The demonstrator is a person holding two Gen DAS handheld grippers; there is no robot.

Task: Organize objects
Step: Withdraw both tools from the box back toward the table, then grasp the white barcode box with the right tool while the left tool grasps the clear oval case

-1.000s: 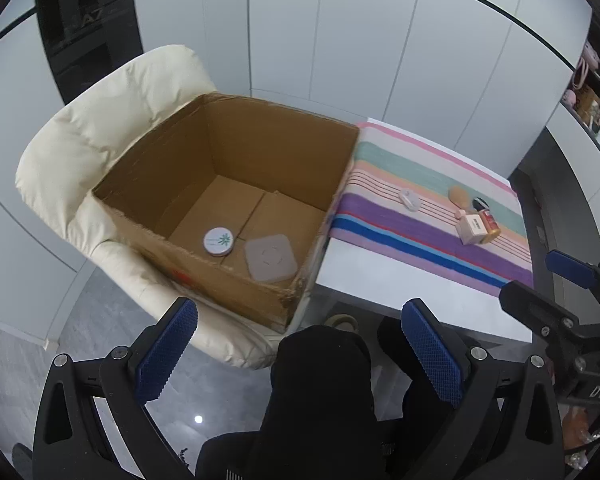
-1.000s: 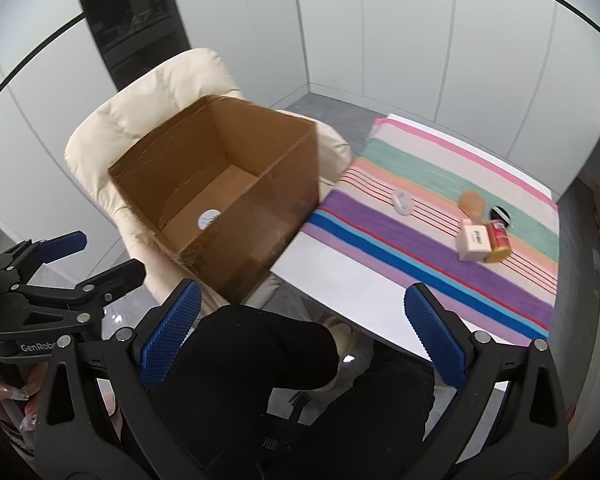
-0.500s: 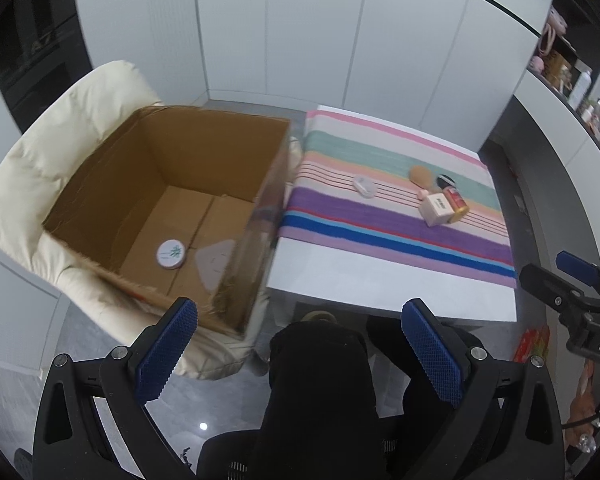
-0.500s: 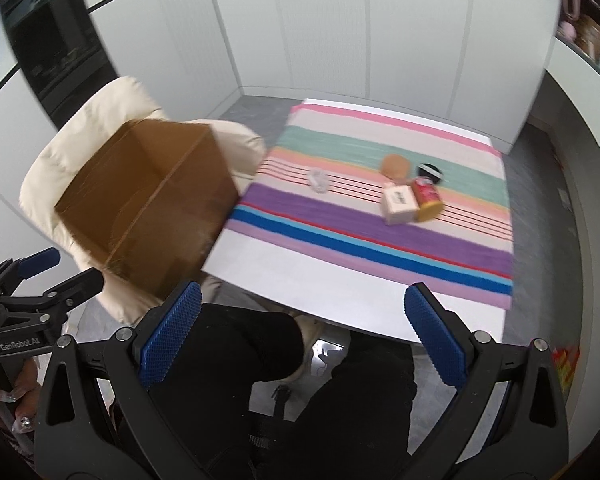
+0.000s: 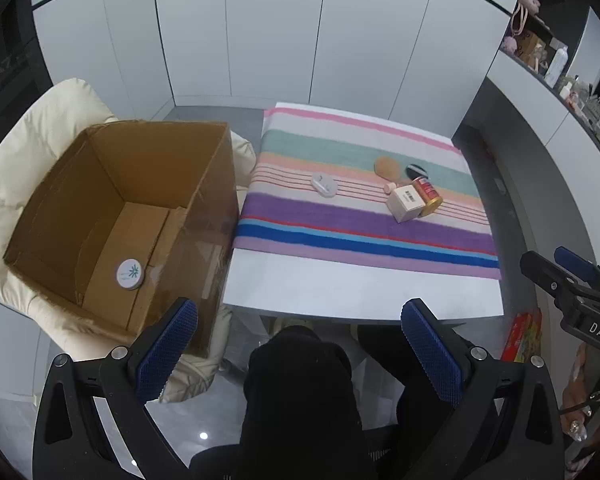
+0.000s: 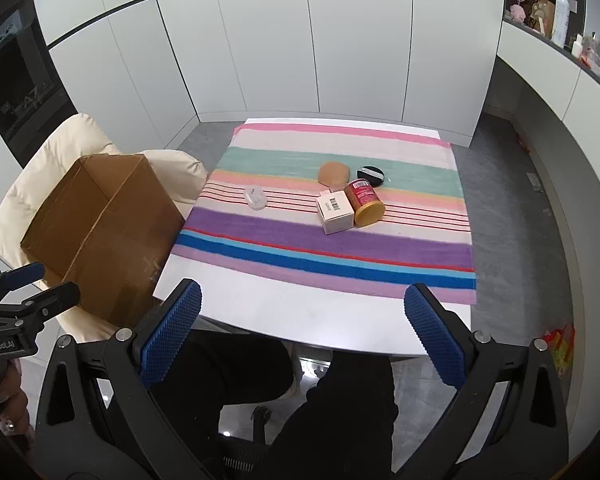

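Note:
A striped cloth (image 6: 340,240) covers the white table (image 6: 300,316). On it lie a small white case (image 6: 255,198), a white carton (image 6: 335,213), a red jar on its side (image 6: 365,201), a tan sponge (image 6: 333,172) and a black round compact (image 6: 373,175). An open cardboard box (image 5: 112,216) rests on a cream armchair (image 5: 32,136) left of the table, with a round white tin (image 5: 129,274) inside. My left gripper (image 5: 300,352) and right gripper (image 6: 300,336) both hang open above the person's lap, short of the table's near edge, holding nothing.
White cabinet panels line the back wall. A grey counter (image 5: 540,128) with shelves of bottles runs along the right. A colourful package (image 5: 522,336) lies on the floor right of the table. The person's dark-clothed legs (image 6: 260,400) fill the bottom of both views.
Both grippers have swung right, from over the box toward the table. The objects on the cloth now sit nearer the middle of both views. Both stay open.

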